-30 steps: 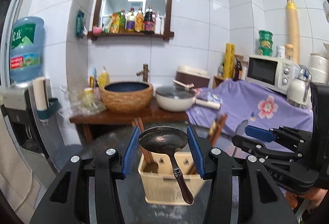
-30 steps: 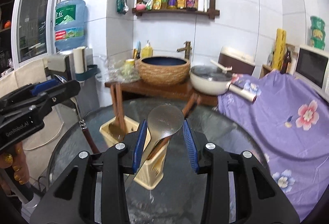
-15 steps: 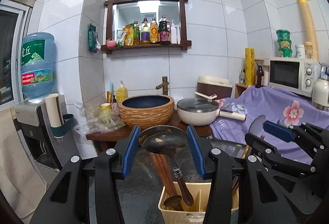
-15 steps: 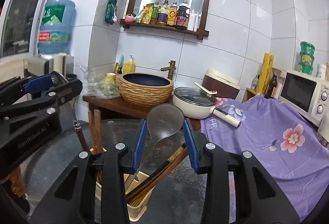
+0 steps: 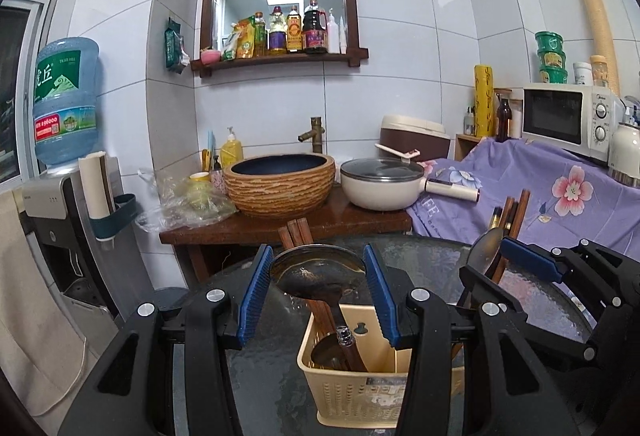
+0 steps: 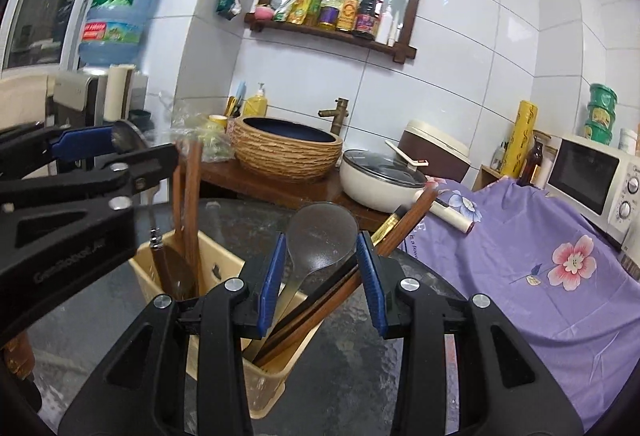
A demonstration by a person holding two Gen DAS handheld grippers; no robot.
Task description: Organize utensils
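Observation:
My left gripper [image 5: 318, 286] is shut on the bowl of a dark metal ladle [image 5: 316, 274]; its wooden handle hangs down into a beige plastic utensil basket [image 5: 356, 392] on the glass table. My right gripper [image 6: 322, 264] is shut on the bowl of a translucent grey rice spoon [image 6: 320, 236], whose handle reaches down into the same basket [image 6: 224, 276]. Brown chopsticks [image 6: 188, 204] stand in the basket's left part, and more chopsticks [image 6: 400, 220] lean out to the right. Each gripper shows in the other's view, the right gripper [image 5: 532, 268] at the right and the left gripper [image 6: 92, 156] at the left.
The basket stands on a round dark glass table [image 5: 532, 288]. Behind it a wooden stand [image 5: 280, 224] carries a woven basin [image 5: 280, 184] and a white lidded pan [image 5: 380, 184]. A purple flowered cloth [image 6: 540, 256] covers a counter at right with a microwave [image 5: 568, 116]. A water dispenser [image 5: 64, 196] stands at left.
Both grippers have come down toward the basket with their utensils. The ladle handle and the rice spoon handle now reach into the basket.

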